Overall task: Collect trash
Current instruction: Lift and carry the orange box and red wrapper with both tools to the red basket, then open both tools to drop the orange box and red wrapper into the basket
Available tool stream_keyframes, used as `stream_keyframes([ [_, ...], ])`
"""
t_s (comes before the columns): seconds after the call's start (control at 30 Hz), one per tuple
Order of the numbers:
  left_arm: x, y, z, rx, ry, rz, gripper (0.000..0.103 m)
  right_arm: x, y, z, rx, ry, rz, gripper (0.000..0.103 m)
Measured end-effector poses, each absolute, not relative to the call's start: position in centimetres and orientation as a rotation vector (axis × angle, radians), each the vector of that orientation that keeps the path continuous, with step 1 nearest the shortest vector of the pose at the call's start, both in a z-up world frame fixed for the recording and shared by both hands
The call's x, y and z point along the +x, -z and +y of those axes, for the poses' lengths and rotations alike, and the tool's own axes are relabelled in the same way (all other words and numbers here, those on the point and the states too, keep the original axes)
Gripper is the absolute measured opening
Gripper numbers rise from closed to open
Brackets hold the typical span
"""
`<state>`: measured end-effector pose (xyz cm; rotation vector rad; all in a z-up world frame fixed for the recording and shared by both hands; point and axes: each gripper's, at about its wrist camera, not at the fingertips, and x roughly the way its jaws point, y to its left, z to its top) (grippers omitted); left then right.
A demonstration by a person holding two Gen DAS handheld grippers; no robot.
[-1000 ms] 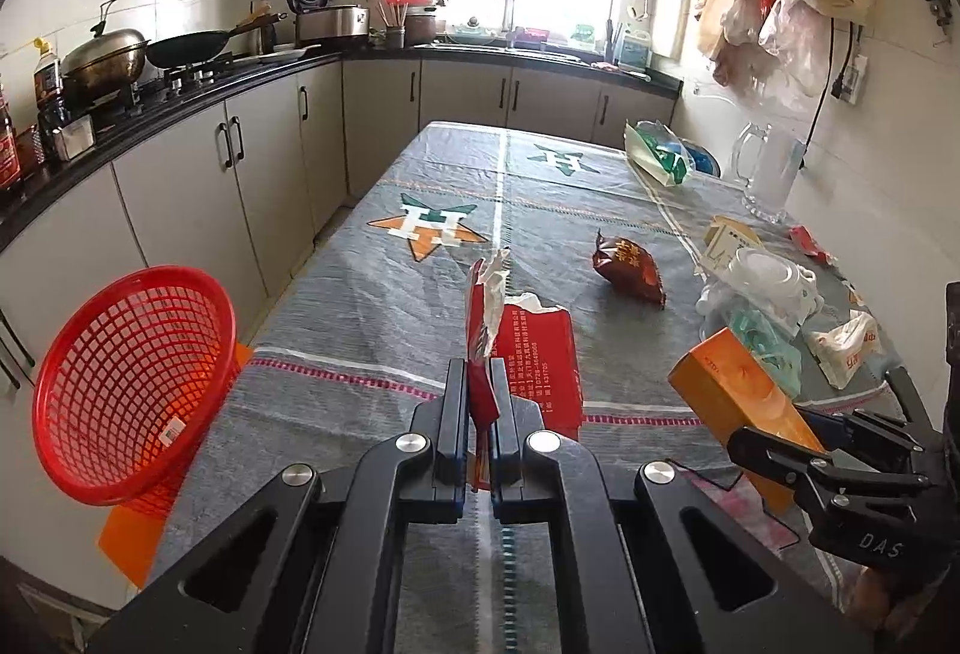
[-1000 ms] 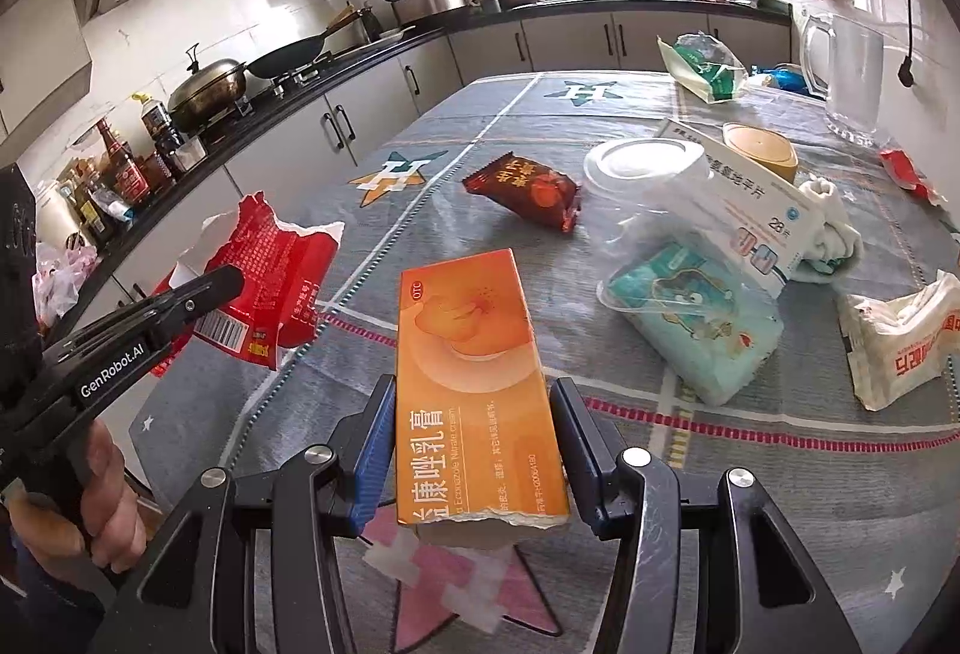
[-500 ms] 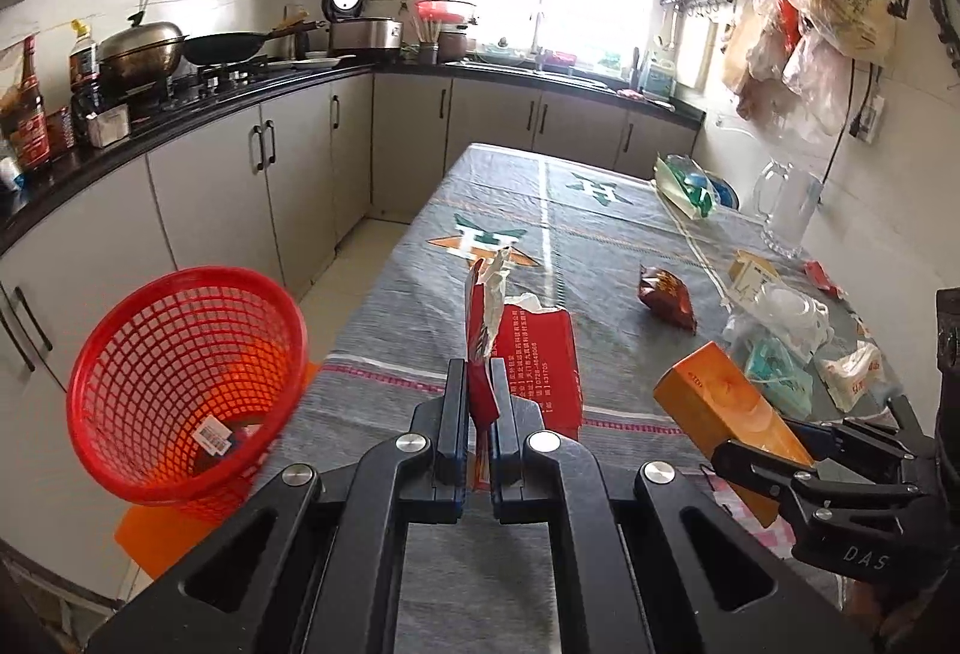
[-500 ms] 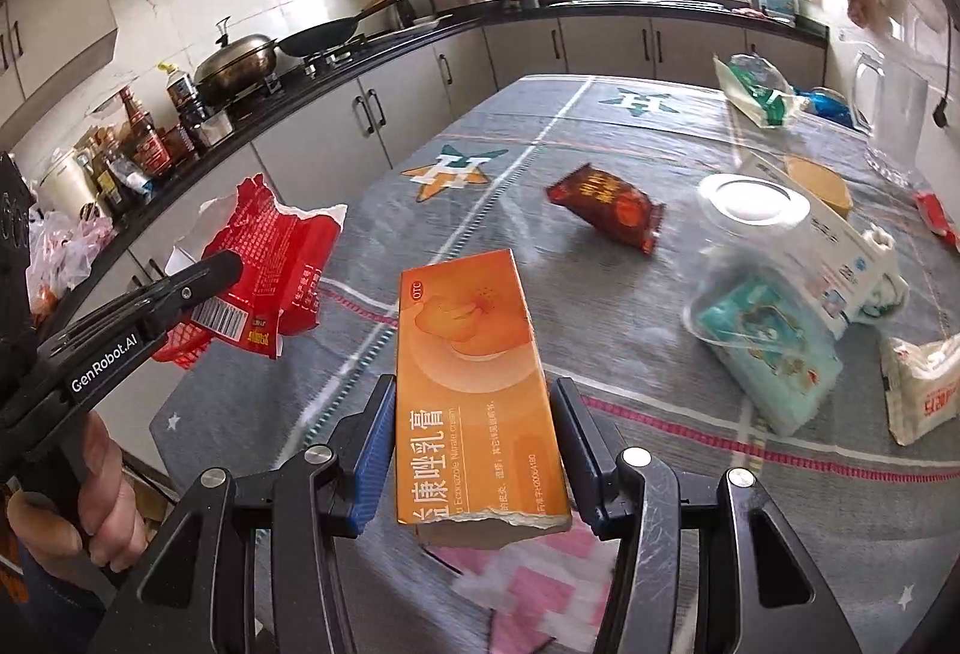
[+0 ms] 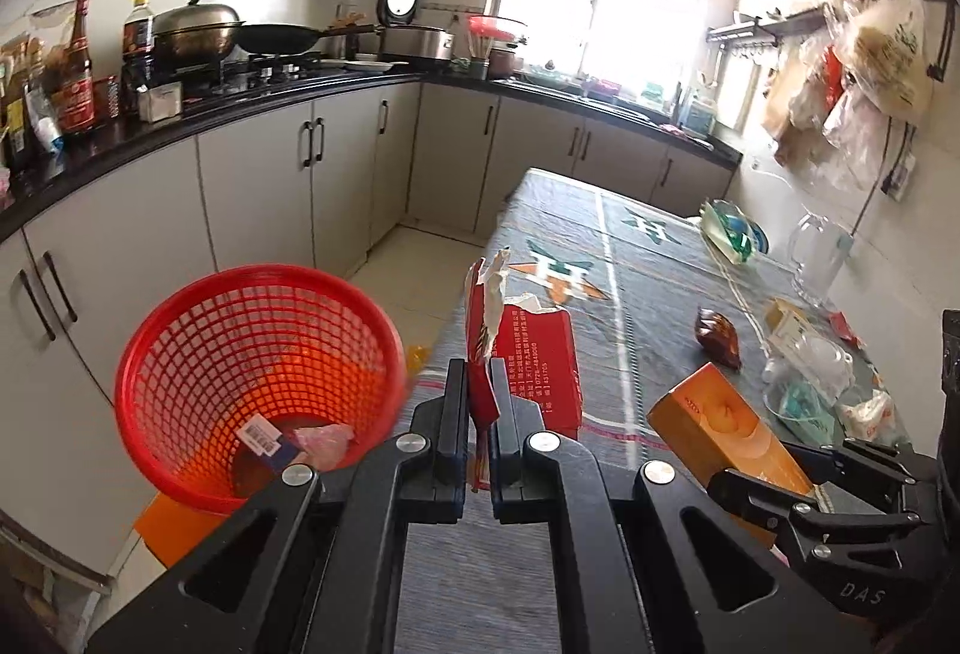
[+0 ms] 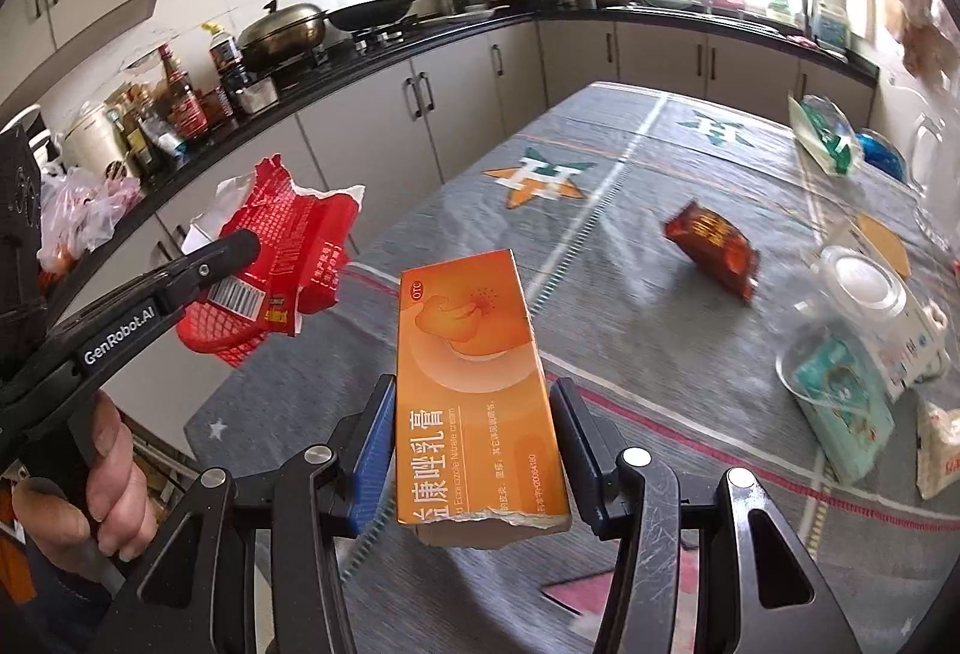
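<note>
My left gripper [image 5: 478, 402] is shut on a torn red wrapper [image 5: 522, 354] and holds it in the air off the table's near left corner. The wrapper also shows in the right wrist view [image 6: 288, 240]. A red mesh basket [image 5: 252, 378] stands on the floor to the lower left, with some trash in its bottom. My right gripper [image 6: 474, 426] is shut on an orange ointment box [image 6: 474, 384], held above the table's near edge; the box also shows at the right of the left wrist view [image 5: 726, 432].
On the grey tablecloth [image 6: 630, 246] lie a dark red snack packet [image 6: 714, 240], a teal packet under clear plastic [image 6: 840, 384], a white packet [image 6: 942, 438] and a medicine box [image 6: 900, 306]. A glass jug [image 5: 819, 258] stands by the wall. Kitchen cabinets [image 5: 270, 192] run along the left.
Both grippers have risen and drawn back from the table with their loads. The left gripper has swung left, so the red basket now sits closer and larger beside it.
</note>
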<state>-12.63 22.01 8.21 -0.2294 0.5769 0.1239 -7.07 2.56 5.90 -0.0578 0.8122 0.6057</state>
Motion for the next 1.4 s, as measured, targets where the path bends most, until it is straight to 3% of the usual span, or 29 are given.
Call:
stream_keyframes([
  [0.77,-14.3,-7.0,32.1,-0.339,-0.299,0.564,0.005,-5.7,-7.2,12.2,-0.132,-0.744,0.823,0.055],
  [1.4,-13.7,-3.9,35.8,-0.383,-0.352,0.623,0.005,-2.6,-7.0,19.3,-0.112,-0.834,0.887,0.056],
])
